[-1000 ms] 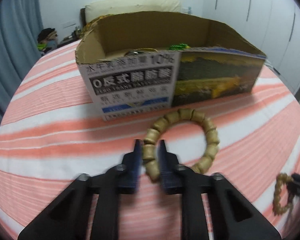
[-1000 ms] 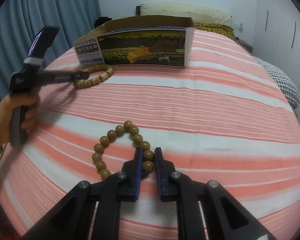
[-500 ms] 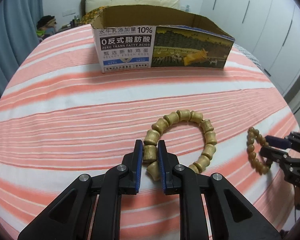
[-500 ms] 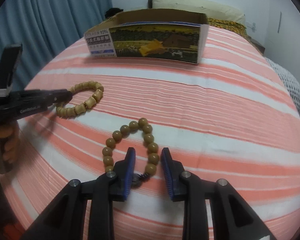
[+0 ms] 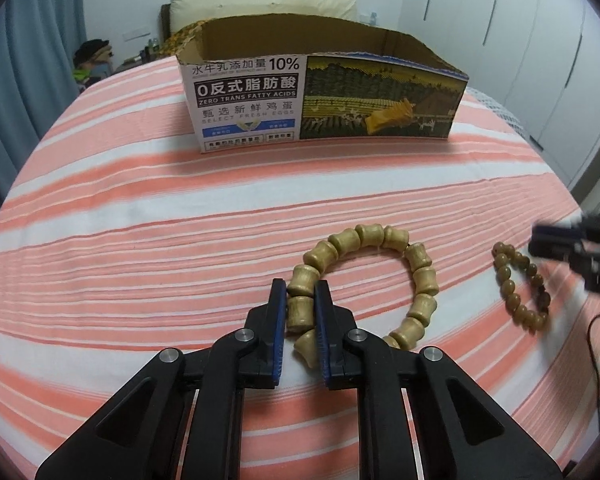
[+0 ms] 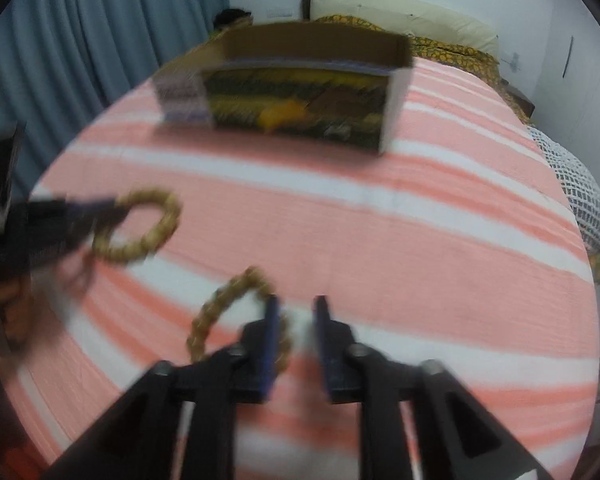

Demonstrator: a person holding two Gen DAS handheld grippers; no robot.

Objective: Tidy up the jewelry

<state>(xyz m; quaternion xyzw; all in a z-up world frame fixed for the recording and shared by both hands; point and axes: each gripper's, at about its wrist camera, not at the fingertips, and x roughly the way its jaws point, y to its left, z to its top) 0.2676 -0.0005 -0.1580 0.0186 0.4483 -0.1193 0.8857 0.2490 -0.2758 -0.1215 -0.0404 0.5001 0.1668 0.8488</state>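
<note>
striped bedspread [image 5: 140,208] fills both views, pink and white, with the open cardboard box [image 5: 320,100] standing toward the far side, well apart from both bracelets now; a second ago the box sat right behind the left gripper's load, so the bamboo-bead bracelet [image 5: 380,280] has been carried back out and away from the box; it lies on the spread, its near beads pinched between the blue pads; left gripper [image 5: 302,320] stays clenched on those beads, no change in its grip over the second; bigger change is on the right; right gripper [image 6: 294,340] had its jaws clamped on the round-bead bracelet [image 6: 224,304] a second ago, and now the jaws are opening, with a clear gap between the pads; the right wrist view is smeared, so probably the strand is outside the gap, passing behind the left pad, but it is hard to be sure; in the left wrist view the round-bead bracelet lies flat on the spread just beside the right gripper's tips, apart from them; reading for the task: round-bead bracelet is let go on the bed, not in the box; neither bracelet is boxed yet; sorting looks early.
</note>
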